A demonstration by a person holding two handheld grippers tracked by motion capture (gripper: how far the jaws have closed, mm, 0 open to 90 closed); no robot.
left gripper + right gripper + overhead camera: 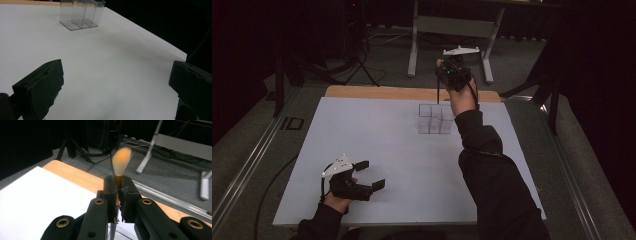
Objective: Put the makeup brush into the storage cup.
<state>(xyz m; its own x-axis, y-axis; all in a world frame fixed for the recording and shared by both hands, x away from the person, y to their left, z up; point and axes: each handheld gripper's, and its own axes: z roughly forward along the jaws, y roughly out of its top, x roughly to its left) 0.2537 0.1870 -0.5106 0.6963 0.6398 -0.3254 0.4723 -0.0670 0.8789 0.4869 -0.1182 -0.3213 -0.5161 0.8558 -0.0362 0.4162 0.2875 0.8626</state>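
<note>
Right gripper (119, 192) clamps the brush (121, 160) upright, bristles up, above the clear organizer (435, 118); left gripper (371, 174) rests wide, empty.

Clear glossy plastic compartment box (81, 15); matt white sheet (100, 62); soft orange-bristled brush (121, 161); matt black plastic right gripper (119, 187).

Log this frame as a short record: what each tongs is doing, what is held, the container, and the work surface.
right tongs: shut on a brush, raised beyond the container
brush: bristles pointing up, handle running down between the jaws
left tongs: open, nothing between the jaws, low over the near left of the sheet
container: clear divided box, upright on the sheet
surface: white sheet on a wooden table
</note>
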